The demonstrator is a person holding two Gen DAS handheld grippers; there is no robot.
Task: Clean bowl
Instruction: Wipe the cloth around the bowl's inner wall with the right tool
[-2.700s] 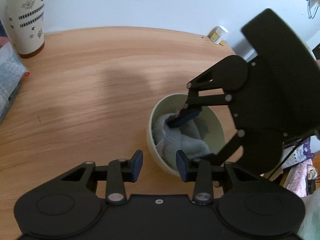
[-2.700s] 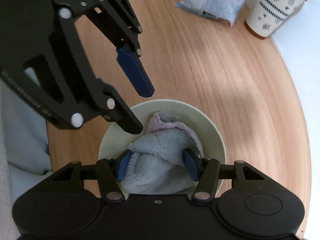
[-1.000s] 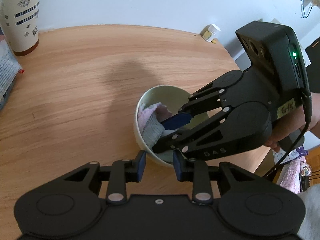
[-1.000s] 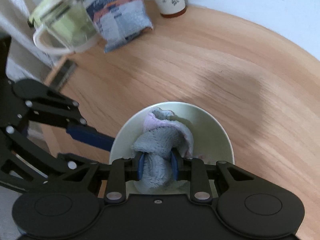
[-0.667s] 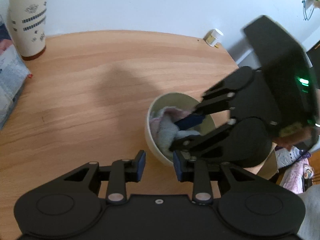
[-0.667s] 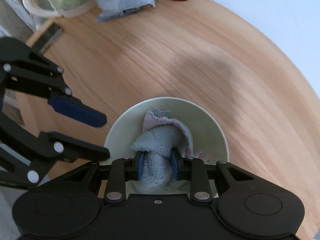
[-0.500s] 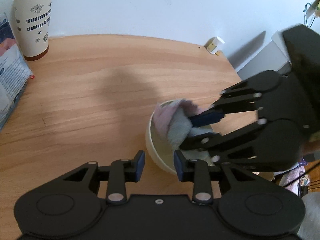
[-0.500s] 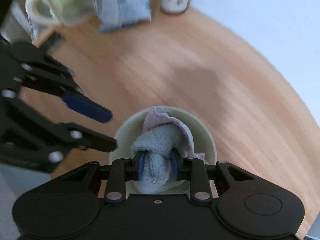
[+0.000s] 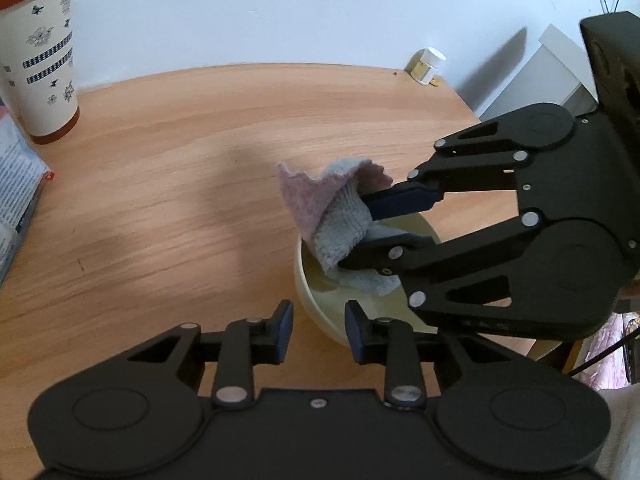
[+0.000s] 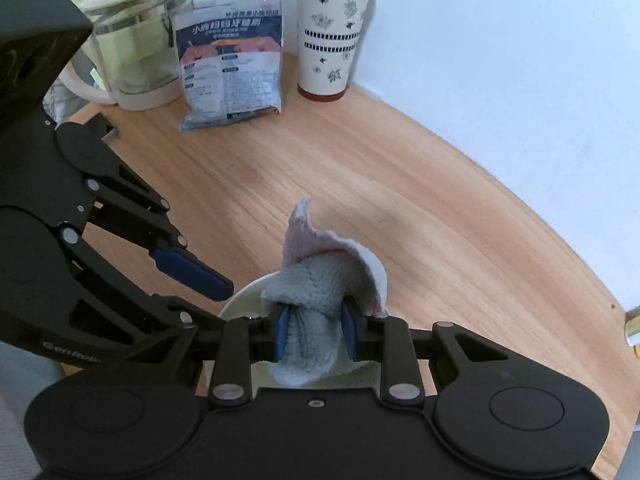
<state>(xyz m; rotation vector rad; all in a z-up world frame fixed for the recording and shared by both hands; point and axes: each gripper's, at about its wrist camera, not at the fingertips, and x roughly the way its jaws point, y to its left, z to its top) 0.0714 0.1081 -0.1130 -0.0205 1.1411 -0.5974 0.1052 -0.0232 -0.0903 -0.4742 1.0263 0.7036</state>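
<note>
Clamped between the blue pads of the right gripper [image 10: 315, 334] is a bunched grey-and-pink cloth [image 10: 320, 292], its pink flap standing up above the jaws and its lower end hanging down past them. Seen from the left wrist, that cloth [image 9: 334, 216] is lifted above the pale green bowl [image 9: 316, 300], its lowest fold hanging down inside the rim. The bowl sits on the round wooden table [image 9: 180, 184], close to the edge nearest the person.

Just on the near side of the bowl, the left gripper [image 9: 318, 334] hovers with its jaws closing; the bowl's near wall shows in the gap between them, and the pads do not press on it. From the right wrist view the same gripper [image 10: 200, 276] reaches in from the left, its blue fingertips just beside the bowl's rim [image 10: 240, 296].

Beyond the bowl the tabletop stretches bare for a good way. At the far edge, against the white wall, stands a tall patterned cup [image 10: 332, 36] with a red lid. Left of the cup leans a printed packet [image 10: 232, 68], and further left a clear jug [image 10: 132, 40] with a white handle. Far from the bowl on the other side, a small white-capped jar [image 9: 426, 65] sits at the table's edge.
</note>
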